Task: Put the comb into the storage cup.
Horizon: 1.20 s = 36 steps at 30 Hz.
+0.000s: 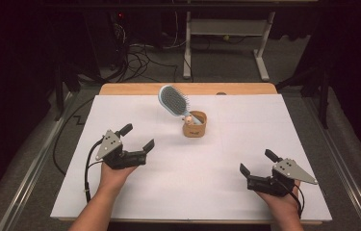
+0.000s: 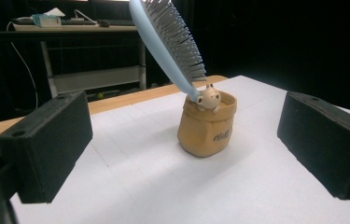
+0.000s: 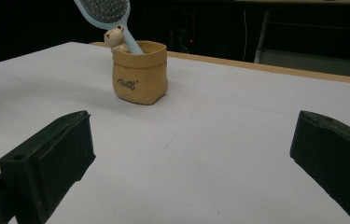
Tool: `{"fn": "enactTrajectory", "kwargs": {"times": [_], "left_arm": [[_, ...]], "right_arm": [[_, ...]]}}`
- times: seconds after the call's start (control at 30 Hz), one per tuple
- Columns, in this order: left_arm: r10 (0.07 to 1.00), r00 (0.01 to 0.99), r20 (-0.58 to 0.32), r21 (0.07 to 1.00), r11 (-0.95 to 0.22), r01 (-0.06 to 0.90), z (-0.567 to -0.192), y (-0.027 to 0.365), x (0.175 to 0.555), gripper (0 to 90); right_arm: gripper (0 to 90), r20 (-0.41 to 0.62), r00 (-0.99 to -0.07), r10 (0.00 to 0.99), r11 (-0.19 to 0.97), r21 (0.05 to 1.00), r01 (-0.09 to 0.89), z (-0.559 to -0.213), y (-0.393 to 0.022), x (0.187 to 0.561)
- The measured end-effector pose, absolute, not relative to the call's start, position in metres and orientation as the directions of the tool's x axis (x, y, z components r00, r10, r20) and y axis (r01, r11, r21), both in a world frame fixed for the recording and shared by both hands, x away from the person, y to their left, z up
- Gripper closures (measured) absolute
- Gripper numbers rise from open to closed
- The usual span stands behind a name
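A tan bag-shaped holder [image 1: 194, 124] [image 2: 208, 125] [image 3: 140, 72] stands upright on the white table mat, a little behind its middle. A light blue hairbrush [image 1: 174, 100] [image 2: 169, 44] [image 3: 107, 11] leans out of it, handle down and bristle head up, tilted to the left in the high view. A small tan animal figure [image 2: 208, 98] [image 3: 115, 36] peeks over the holder's rim beside the handle. My left gripper [image 1: 136, 137] [image 2: 184, 149] rests open at the left front, nothing between its jaws. My right gripper [image 1: 258, 161] [image 3: 193, 154] sits open at the right front, also empty.
The white mat [image 1: 178, 159] covers a wooden tabletop whose bare strip [image 1: 135, 88] shows along the far edge. Beyond it are cables on the floor [image 1: 139, 60] and a white desk frame [image 1: 226, 33]. Plain mat lies between both grippers and the holder.
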State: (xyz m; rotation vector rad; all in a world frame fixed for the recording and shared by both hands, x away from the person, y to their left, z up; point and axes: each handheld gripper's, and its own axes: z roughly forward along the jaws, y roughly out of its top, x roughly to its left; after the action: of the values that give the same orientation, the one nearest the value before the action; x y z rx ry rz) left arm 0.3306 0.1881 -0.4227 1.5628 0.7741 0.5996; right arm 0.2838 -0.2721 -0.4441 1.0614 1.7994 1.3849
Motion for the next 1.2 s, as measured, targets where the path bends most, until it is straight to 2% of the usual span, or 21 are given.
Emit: {"fn": "enactTrajectory", "kwargs": {"times": [0.53,1.2], "left_arm": [[0.763,0.643,-0.070,0.987,-0.041,0.156,-0.437,0.208,0.312,0.1],[0.771,0.634,-0.057,0.980,-0.078,0.183,-0.447,0.223,0.305,0.0]], "right_arm": [[0.2,-0.003,-0.479,0.878,0.125,0.967,0.224,-0.444,-0.272,0.283],[0.2,-0.008,-0.479,0.878,0.122,0.970,0.208,-0.443,-0.272,0.281]]}}
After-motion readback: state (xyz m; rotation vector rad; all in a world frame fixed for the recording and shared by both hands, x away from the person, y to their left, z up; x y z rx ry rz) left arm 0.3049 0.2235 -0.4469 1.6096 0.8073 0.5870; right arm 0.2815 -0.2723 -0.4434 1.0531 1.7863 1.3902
